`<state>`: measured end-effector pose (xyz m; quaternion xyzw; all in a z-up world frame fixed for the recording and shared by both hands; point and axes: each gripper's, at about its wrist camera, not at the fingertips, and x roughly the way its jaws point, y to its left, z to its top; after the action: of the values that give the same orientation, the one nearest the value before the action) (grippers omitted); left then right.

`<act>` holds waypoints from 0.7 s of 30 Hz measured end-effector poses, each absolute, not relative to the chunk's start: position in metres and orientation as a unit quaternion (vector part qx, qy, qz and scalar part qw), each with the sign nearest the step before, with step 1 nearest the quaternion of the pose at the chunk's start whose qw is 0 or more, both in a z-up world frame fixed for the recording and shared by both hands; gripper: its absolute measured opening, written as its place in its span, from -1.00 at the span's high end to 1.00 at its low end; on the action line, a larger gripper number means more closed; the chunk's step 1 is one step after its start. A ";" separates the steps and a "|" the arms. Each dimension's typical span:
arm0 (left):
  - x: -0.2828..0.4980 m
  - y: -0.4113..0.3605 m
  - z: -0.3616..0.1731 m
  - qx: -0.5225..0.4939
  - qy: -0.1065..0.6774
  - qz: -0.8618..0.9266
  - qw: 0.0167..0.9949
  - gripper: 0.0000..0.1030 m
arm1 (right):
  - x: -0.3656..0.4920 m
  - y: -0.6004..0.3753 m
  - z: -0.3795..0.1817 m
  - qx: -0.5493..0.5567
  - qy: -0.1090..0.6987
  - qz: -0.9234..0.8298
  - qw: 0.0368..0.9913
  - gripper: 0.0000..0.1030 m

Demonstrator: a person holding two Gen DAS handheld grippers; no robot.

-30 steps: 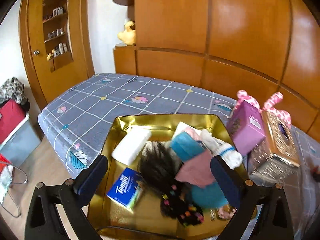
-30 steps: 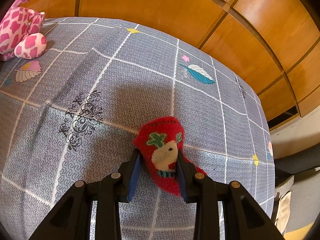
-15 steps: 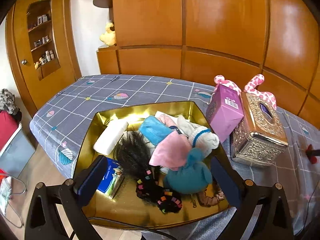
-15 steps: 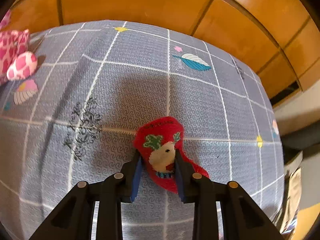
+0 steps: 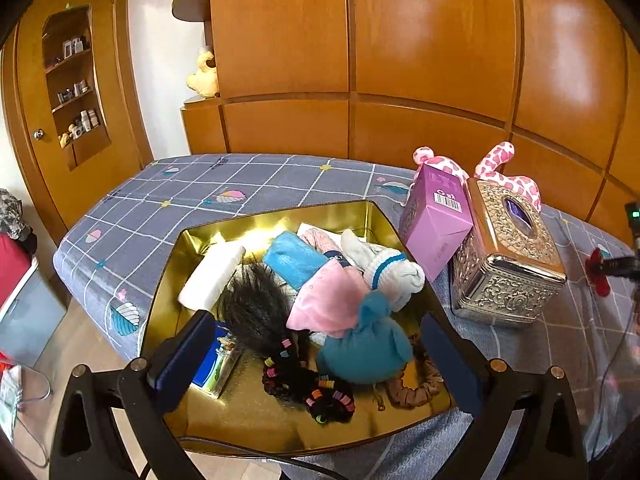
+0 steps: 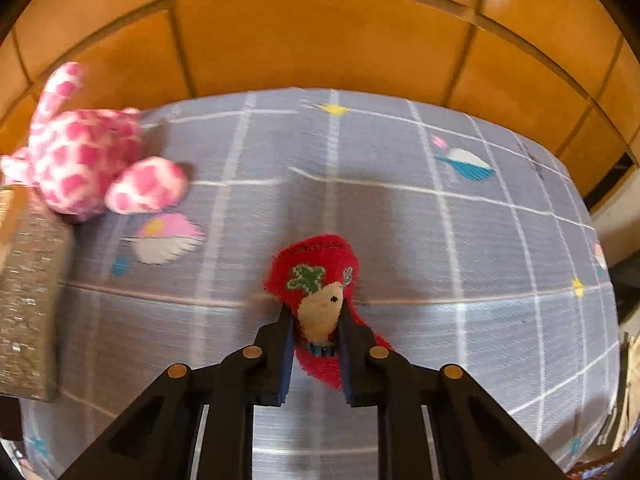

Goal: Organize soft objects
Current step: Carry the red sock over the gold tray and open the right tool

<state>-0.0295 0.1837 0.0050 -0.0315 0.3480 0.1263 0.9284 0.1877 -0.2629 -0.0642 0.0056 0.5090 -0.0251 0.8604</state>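
Two views show this moment. In the left wrist view, the left gripper (image 5: 316,354) hangs over a gold tray (image 5: 340,216) that sits on a bed with a grey checked cover (image 5: 192,196). Its jaws stand wide apart with nothing between the pads. The tray is crowded with soft things: a white tissue pack (image 5: 210,276) at ten o'clock from the tray's middle, a black furry piece (image 5: 256,312) near the middle, a blue cloth (image 5: 296,260) at twelve o'clock, a pink cloth (image 5: 330,304), a white sock with a blue band (image 5: 388,272) at two o'clock, a teal bundle (image 5: 368,348) at four o'clock, black hair ties with coloured beads (image 5: 308,388) at six o'clock and a brown scrunchie (image 5: 416,384) at five o'clock. Just beside the tray, at three o'clock, a purple box (image 5: 436,220) leans against an ornate metal tissue box (image 5: 508,264), with a pink spotted plush toy (image 5: 500,164) behind them. At the far right edge a red sock (image 5: 598,272) shows small.

In the right wrist view, blurred by motion, the right gripper (image 6: 316,320) is closing on the red sock (image 6: 316,276), its pads pressing the fabric from both sides. The sock sticks up past the fingertips at twelve o'clock over the checked bed cover (image 6: 440,240). The plush toy (image 6: 88,160) lies at ten o'clock, the metal tissue box (image 6: 28,280) at nine o'clock.
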 end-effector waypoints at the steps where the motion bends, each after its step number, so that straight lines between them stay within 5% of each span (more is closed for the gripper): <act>1: -0.029 0.184 0.005 -0.031 0.350 0.124 0.928 -0.99 | 0.186 -0.254 -0.060 0.007 0.505 -0.015 0.863 0.67; 14: -0.076 0.276 0.055 -0.046 0.286 0.257 0.922 -0.99 | 0.183 -0.172 -0.002 0.084 0.454 0.127 0.878 0.67; 21: -0.087 0.294 0.035 -0.105 0.299 0.257 0.913 -0.99 | 0.180 -0.112 0.021 0.104 0.430 0.209 0.872 0.67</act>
<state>-0.0866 0.2940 0.0352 -0.1048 0.2989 0.2571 0.9130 0.1801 -0.1122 0.0211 0.1042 0.4303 0.2091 0.8719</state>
